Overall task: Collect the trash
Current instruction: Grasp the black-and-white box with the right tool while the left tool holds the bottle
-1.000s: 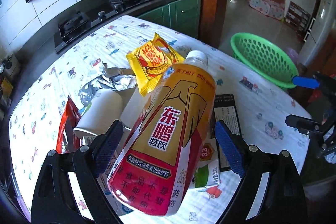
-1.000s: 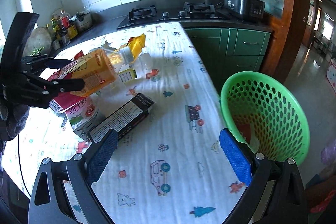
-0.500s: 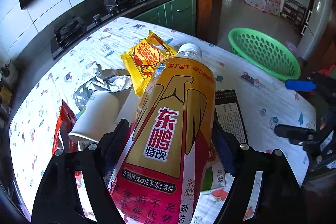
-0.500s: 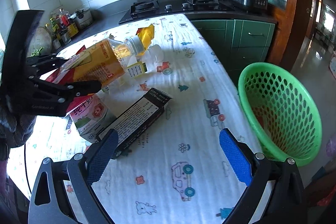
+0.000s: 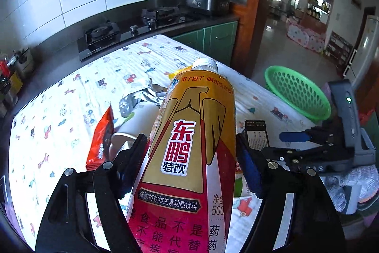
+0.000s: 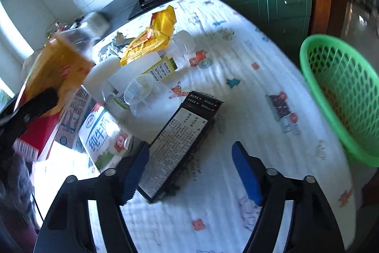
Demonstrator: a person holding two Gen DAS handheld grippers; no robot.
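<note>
We hold the drink bottle (image 5: 189, 158) clamped between the pads of our left gripper (image 5: 191, 165), raised above the table (image 5: 71, 96), cap pointing far. Our right gripper (image 6: 189, 172) is spread wide and holds nothing; its left pad sits just beside the black box (image 6: 180, 141). The green basket (image 6: 343, 96) stands at the table's right edge.

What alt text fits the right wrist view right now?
The open right gripper hovers over a black box on the patterned tablecloth, with a green basket at right. A milk carton and yellow wrapper lie beyond.
</note>
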